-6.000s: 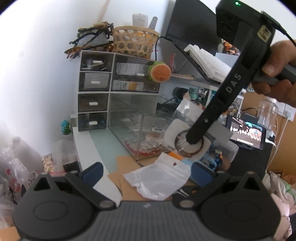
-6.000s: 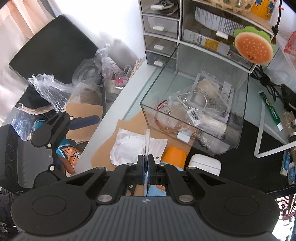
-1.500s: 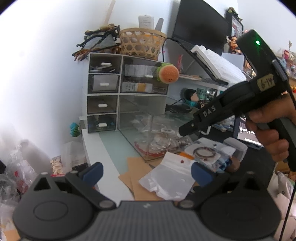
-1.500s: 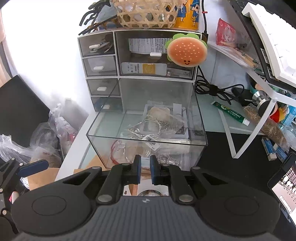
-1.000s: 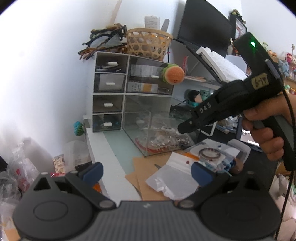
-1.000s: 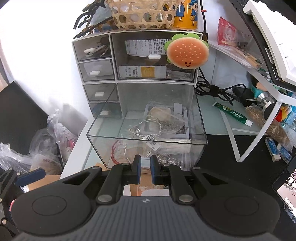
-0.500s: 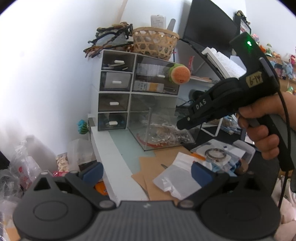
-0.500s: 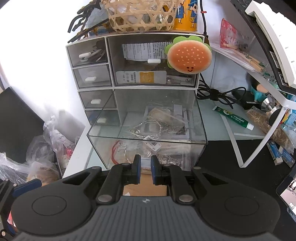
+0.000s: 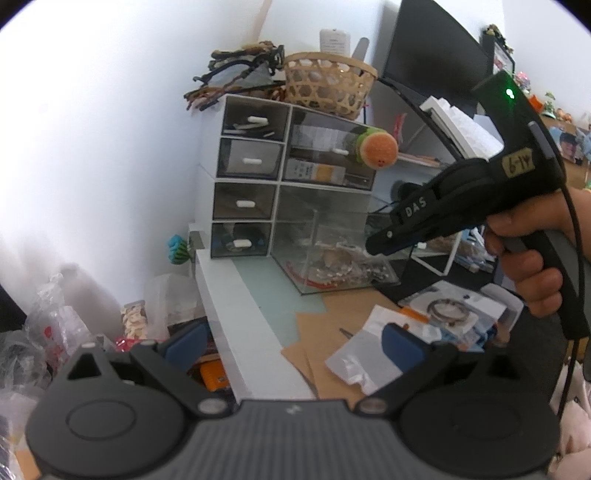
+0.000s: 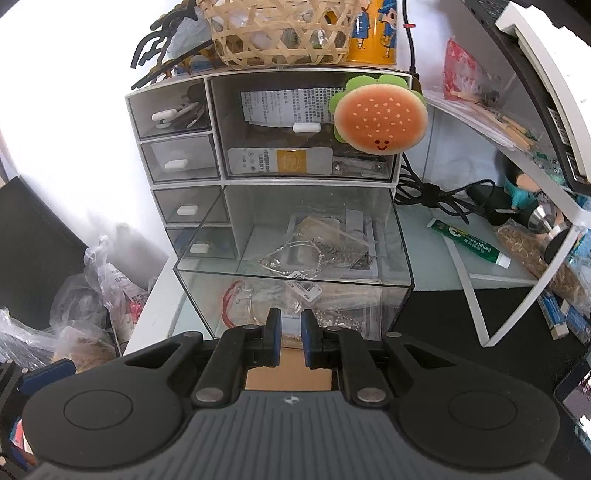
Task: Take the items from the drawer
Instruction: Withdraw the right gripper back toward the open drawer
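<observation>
Clear drawer (image 10: pixel 295 273), pulled out of the white organizer (image 10: pixel 221 177) onto the table (image 9: pixel 236 295), long axis toward the right gripper (image 10: pixel 290 332) (fingers slightly parted, empty); jewellery packets (image 10: pixel 314 251) inside. Hamburger plush (image 10: pixel 380 118) above. Left gripper (image 9: pixel 291 343) spread wide over a plastic bag (image 9: pixel 362 354).

One pulled-out clear drawer (image 10: pixel 295 273), four small closed drawers (image 10: pixel 177 162), one wicker basket (image 10: pixel 277 33), one burger plush (image 10: pixel 380 114)
</observation>
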